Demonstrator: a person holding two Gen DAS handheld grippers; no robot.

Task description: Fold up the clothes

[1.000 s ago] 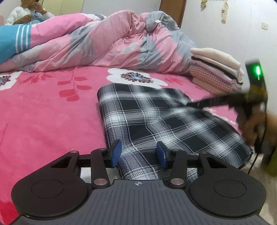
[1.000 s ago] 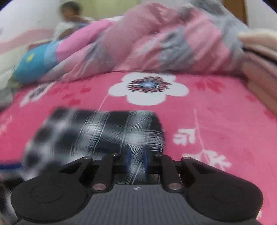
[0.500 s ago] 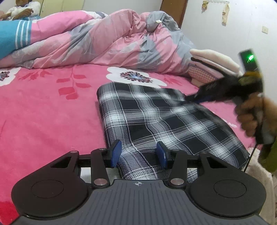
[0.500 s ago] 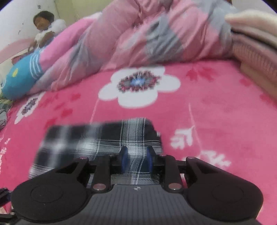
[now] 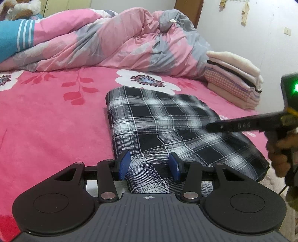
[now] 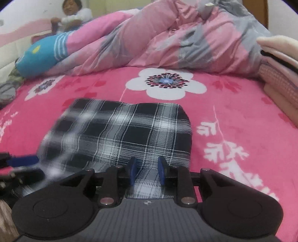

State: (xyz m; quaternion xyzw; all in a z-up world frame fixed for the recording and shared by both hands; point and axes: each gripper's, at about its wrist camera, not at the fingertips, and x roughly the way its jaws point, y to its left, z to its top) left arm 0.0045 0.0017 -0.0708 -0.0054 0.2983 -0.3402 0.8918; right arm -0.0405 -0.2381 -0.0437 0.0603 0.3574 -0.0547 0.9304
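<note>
A black-and-white plaid garment [image 5: 167,128] lies folded flat on the pink flowered bedspread [image 5: 46,121]. My left gripper [image 5: 149,165] stands open over its near edge, with the cloth running between the blue pads and past the right one. My right gripper [image 6: 147,171] is at the garment's [image 6: 130,130] right side. Its jaws stand slightly parted, plaid cloth lies between them, and the pads do not press on it. In the left wrist view the right gripper [image 5: 210,127] reaches in from the right, held by a hand [image 5: 279,150].
A stack of folded clothes [image 5: 234,82] sits at the bed's right edge, close to the garment. A crumpled pink and grey duvet [image 5: 111,42] fills the back of the bed, with a blue pillow [image 5: 11,39] at the left. A person [image 6: 72,16] sits at the far back.
The right gripper's jaws, shut on the plaid cloth a second ago, have parted and it has drawn back, so more of the garment shows. The left gripper has not moved.
</note>
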